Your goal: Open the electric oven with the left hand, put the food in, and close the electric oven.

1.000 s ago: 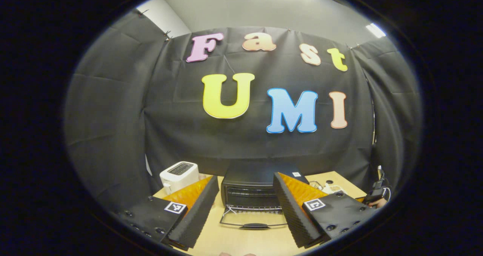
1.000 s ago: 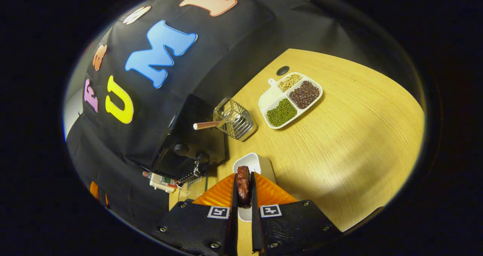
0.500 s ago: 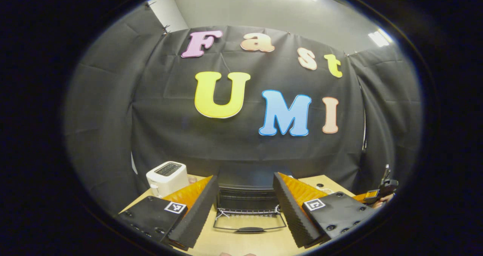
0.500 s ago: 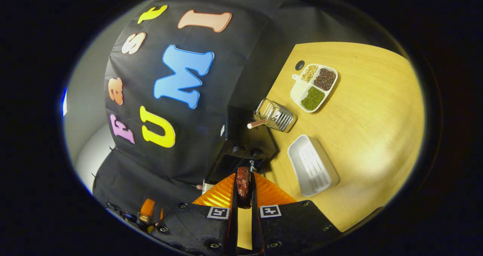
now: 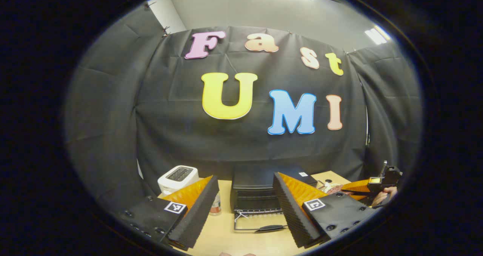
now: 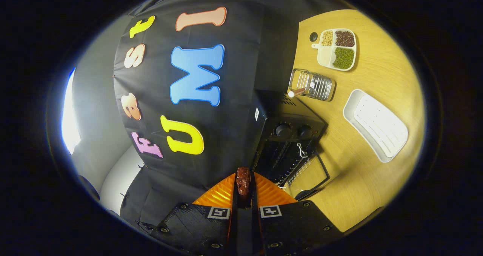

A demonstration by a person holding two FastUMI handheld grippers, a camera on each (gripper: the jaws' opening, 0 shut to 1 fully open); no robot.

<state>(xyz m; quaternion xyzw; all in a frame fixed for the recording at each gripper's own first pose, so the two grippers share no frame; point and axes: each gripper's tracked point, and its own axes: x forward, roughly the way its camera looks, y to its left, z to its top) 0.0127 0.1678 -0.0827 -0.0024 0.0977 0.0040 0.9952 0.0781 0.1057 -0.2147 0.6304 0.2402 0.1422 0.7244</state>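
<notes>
With the black electric oven [image 6: 286, 135] standing door-down on the wooden table [image 6: 369, 180], the right gripper [image 6: 243, 188], pinching the dark reddish food piece [image 6: 243, 180], should approach the rack level, while the left gripper [image 5: 245, 207] waits spread wide.

Black cloth wall [image 5: 113, 108], wooden table [image 6: 369, 173], ceiling lights [image 5: 375, 36]

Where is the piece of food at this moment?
In the right gripper view, the dark red food is pinched in the right claw, in the air near the open electric oven.
</notes>
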